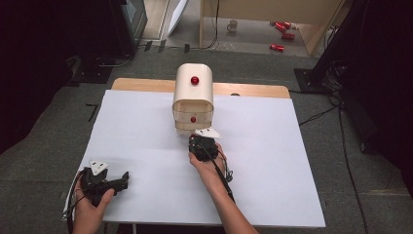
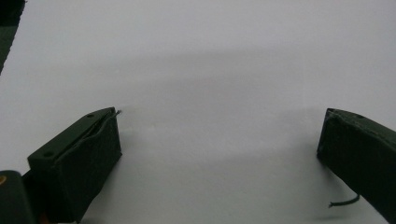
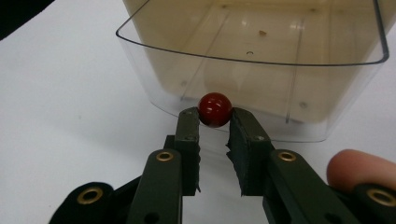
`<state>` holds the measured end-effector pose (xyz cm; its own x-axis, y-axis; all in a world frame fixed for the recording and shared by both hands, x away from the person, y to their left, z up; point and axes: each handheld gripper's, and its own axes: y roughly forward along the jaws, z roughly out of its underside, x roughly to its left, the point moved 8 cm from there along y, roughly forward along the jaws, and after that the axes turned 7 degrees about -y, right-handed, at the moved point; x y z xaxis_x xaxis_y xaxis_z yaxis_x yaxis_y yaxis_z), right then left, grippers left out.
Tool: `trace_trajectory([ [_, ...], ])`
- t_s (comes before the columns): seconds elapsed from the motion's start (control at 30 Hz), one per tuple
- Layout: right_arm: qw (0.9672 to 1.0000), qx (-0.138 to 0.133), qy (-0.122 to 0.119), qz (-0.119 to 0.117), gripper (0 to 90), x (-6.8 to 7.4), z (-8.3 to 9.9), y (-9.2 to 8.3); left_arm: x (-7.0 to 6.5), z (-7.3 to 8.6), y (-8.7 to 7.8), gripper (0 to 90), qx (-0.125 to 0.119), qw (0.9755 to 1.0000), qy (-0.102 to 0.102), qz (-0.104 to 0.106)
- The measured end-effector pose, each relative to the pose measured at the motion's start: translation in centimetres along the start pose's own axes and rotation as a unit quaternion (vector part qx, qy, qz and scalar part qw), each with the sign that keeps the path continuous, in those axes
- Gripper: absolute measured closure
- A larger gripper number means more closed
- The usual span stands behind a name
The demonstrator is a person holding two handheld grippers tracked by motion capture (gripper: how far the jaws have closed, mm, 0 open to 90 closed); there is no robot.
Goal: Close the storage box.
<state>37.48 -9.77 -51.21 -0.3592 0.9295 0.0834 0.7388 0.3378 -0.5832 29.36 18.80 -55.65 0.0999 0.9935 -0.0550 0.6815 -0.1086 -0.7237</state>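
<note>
A cream cabinet (image 1: 194, 87) with a rounded top stands at the back middle of the table, with a red knob (image 1: 195, 80) on its upper front. A clear-walled drawer (image 3: 252, 51) is drawn out toward me and looks empty. My right gripper (image 3: 215, 116) is shut on that drawer's red knob (image 3: 215, 108), one pad on each side. In the high view the right gripper (image 1: 197, 139) sits just in front of the cabinet's base. My left gripper (image 1: 124, 180) rests at the near left of the table. Its jaws stand wide apart over bare white sheet, as the left gripper (image 2: 219, 140) view shows.
A white sheet (image 1: 263, 161) covers the table, with a strip of wood (image 1: 146, 85) showing at the back edge. On the floor beyond lie a mug (image 1: 233, 25) and red cans (image 1: 282, 36). Cables (image 1: 321, 114) trail over the carpet at the right.
</note>
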Motion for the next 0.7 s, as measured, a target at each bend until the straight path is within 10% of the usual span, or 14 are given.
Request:
trace_trajectory([
  [0.7,1.0,-0.004,-0.005,-0.001,74.7,-0.7,-0.6,1.3,0.0,0.0,0.0,0.0,0.0,1.0,0.0,0.0],
])
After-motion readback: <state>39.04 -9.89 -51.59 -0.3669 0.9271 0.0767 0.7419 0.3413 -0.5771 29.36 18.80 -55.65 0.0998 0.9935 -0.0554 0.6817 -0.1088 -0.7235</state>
